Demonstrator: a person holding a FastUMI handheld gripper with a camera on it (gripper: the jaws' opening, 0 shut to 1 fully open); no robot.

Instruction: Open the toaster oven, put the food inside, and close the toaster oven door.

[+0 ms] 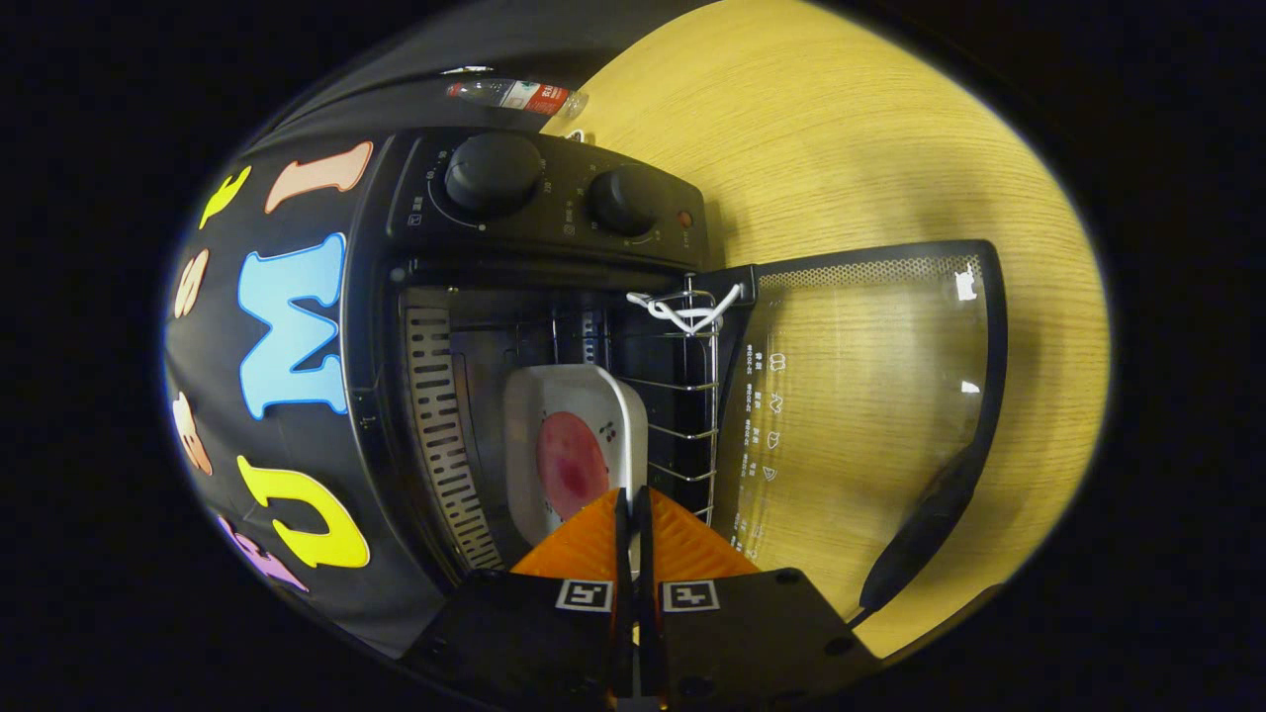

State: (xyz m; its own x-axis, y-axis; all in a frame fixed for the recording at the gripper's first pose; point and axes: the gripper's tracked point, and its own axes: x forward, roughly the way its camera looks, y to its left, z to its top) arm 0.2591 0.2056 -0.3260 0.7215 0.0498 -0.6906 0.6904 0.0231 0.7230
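Note:
The black toaster oven (554,213) stands open, its glass door (860,396) folded all the way out over the wooden table, with the door's handle (930,514) at the outer edge. Inside the cavity a white square plate (529,415) rests by the wire rack (692,396) and carries a round reddish slice of food (571,467). My gripper (630,499) reaches into the oven mouth. Its fingers are pressed together on the plate's near rim, which they partly hide.
Two round knobs (492,173) sit on the oven's control panel. A white hook (682,311) hangs on the rack's corner. A plastic bottle (514,96) lies beyond the oven. The wooden table (841,148) stretches past the open door.

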